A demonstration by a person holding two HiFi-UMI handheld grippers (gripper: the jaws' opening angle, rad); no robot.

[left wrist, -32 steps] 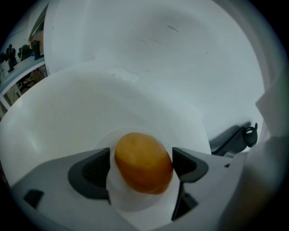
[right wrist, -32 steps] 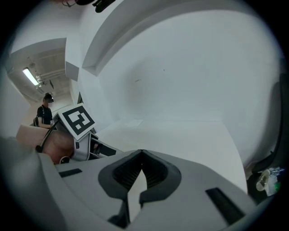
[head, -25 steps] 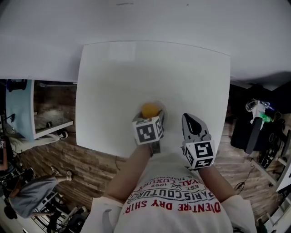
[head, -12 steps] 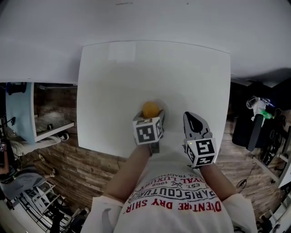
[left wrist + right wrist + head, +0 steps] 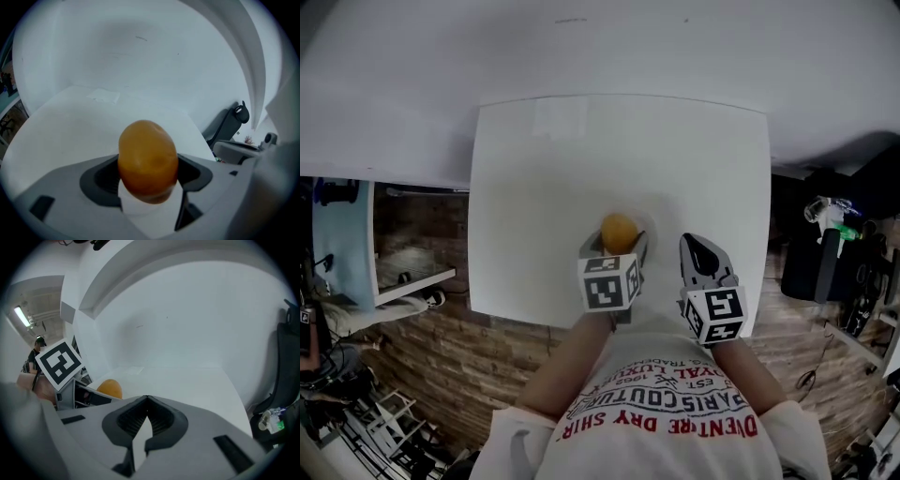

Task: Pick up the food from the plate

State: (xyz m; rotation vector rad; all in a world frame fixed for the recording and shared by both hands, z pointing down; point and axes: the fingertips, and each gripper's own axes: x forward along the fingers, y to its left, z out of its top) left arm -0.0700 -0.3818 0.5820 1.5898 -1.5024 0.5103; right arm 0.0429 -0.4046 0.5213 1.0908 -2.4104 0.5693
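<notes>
An orange, egg-shaped piece of food (image 5: 147, 159) sits between the jaws of my left gripper (image 5: 147, 176), whose pads press on both its sides. Those jaws have just been closing onto it. From the head view the food (image 5: 619, 232) pokes out beyond the left gripper (image 5: 621, 247), a little above a faint white plate (image 5: 650, 223) on the white table (image 5: 581, 159). My right gripper (image 5: 694, 246) hovers to the right near the table's front edge. Its jaws (image 5: 146, 399) meet at the tips with nothing between them. The food (image 5: 110, 388) shows to its left.
The white table stands against a white wall. A wood-pattern floor (image 5: 441, 356) lies below its front and left edges. A black chair (image 5: 825, 267) with some gear stands to the right, a pale blue shelf unit (image 5: 347, 244) to the left.
The left gripper has risen a little with the orange food held in it. The right gripper has stayed where it was.
</notes>
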